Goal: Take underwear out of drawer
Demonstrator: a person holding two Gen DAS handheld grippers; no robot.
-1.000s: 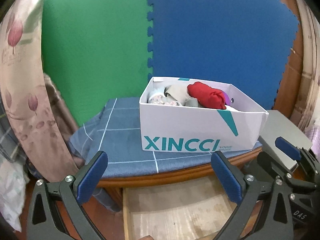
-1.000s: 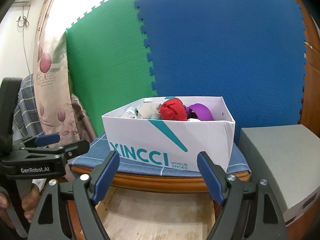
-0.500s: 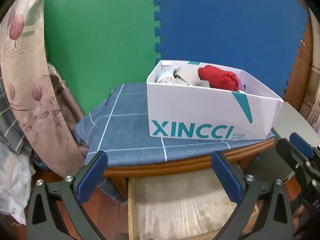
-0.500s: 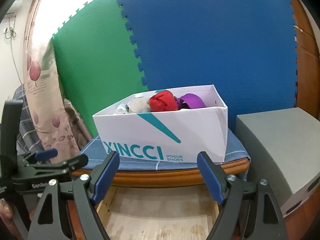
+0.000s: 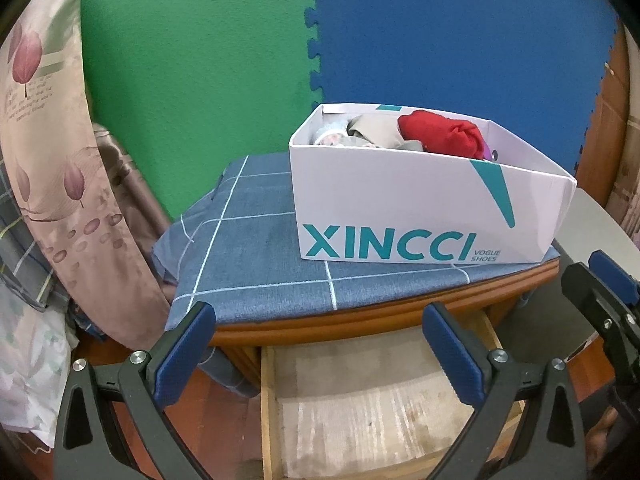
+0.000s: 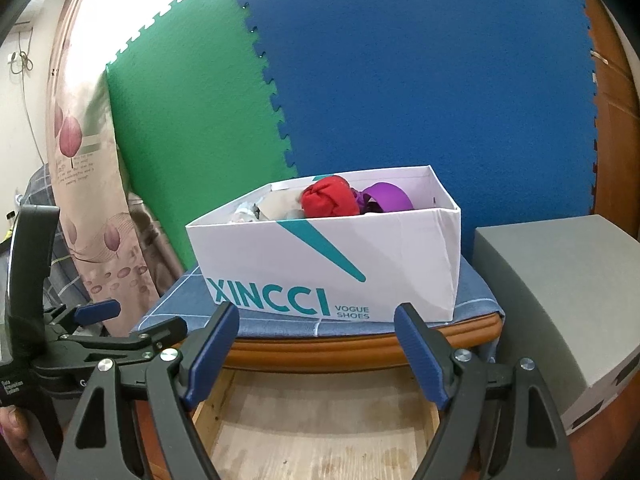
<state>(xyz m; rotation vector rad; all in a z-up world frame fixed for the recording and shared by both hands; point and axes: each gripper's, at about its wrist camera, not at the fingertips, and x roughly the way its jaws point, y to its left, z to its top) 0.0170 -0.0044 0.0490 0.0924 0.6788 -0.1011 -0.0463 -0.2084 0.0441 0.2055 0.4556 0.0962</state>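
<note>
A wooden drawer (image 5: 360,412) is pulled open below the stand; the part of its floor that shows is bare, also in the right wrist view (image 6: 320,432). A white XINCCI shoe box (image 5: 420,208) on the stand holds a red garment (image 5: 440,132), beige and pale pieces. The right wrist view shows the box (image 6: 332,268), the red garment (image 6: 330,202) and a purple piece (image 6: 388,198). My left gripper (image 5: 320,344) is open and empty over the drawer front. My right gripper (image 6: 316,344) is open and empty there too.
A blue checked cloth (image 5: 248,248) covers the wooden stand. Green and blue foam mats (image 5: 360,32) form the back wall. A floral curtain (image 5: 60,184) hangs at the left. A grey box (image 6: 560,296) stands right of the stand.
Both grippers have moved left and slightly up. The box now sits further right in the left wrist view. Jaws stay open and empty.
</note>
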